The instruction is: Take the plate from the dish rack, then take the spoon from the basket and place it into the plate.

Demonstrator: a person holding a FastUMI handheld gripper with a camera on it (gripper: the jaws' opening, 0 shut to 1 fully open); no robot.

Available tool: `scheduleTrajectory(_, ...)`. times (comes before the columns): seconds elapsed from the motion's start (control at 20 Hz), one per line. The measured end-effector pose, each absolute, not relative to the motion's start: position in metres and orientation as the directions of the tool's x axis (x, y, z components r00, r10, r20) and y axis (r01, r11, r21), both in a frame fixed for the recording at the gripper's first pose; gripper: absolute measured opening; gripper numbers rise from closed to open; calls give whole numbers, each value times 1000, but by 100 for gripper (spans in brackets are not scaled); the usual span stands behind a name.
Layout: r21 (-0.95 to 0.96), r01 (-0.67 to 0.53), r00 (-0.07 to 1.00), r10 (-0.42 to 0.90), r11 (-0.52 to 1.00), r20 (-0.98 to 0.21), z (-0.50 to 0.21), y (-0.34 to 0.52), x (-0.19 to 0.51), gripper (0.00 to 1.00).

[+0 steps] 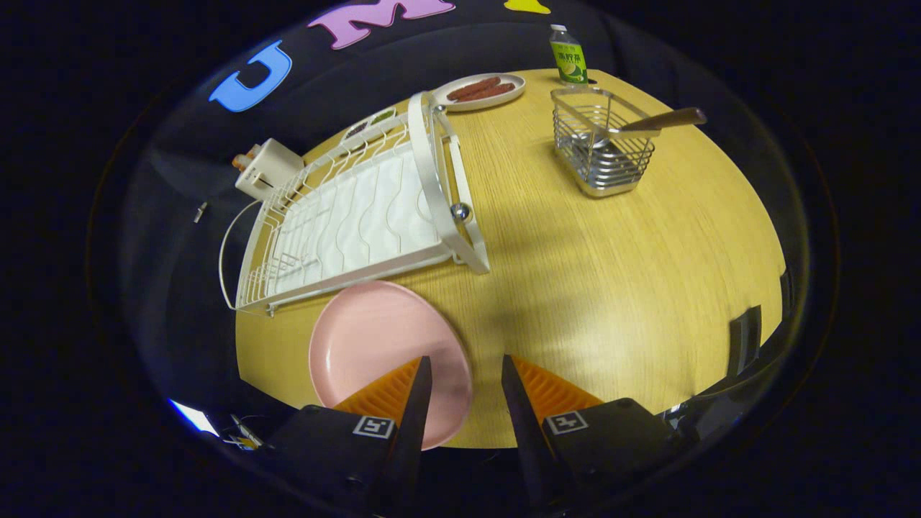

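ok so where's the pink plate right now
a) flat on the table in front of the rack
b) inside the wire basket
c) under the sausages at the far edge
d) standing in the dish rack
a: the pink plate lies flat on the table, just in front of the empty dish rack, with the open gripper above its near edge, gripping nothing.

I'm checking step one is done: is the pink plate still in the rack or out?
Out. The plate lies flat on the table beside the rack, under the open gripper's left finger.
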State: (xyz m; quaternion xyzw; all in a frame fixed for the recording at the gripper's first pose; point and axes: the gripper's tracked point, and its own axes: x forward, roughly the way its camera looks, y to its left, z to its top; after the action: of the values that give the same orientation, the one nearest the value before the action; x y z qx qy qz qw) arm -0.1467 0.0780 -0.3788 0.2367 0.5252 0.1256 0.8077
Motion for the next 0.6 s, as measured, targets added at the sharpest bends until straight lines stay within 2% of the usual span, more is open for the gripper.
scheduleTrajectory(0.15,481,20,561,388,877,-731,-345,30,-122,61)
scheduleTrajectory(0.35,363,45,701,229,930,-675,-315,-47,-82,61)
scheduleTrajectory(0.6,295,121,747,109,948,-656,-325,-102,-34,61)
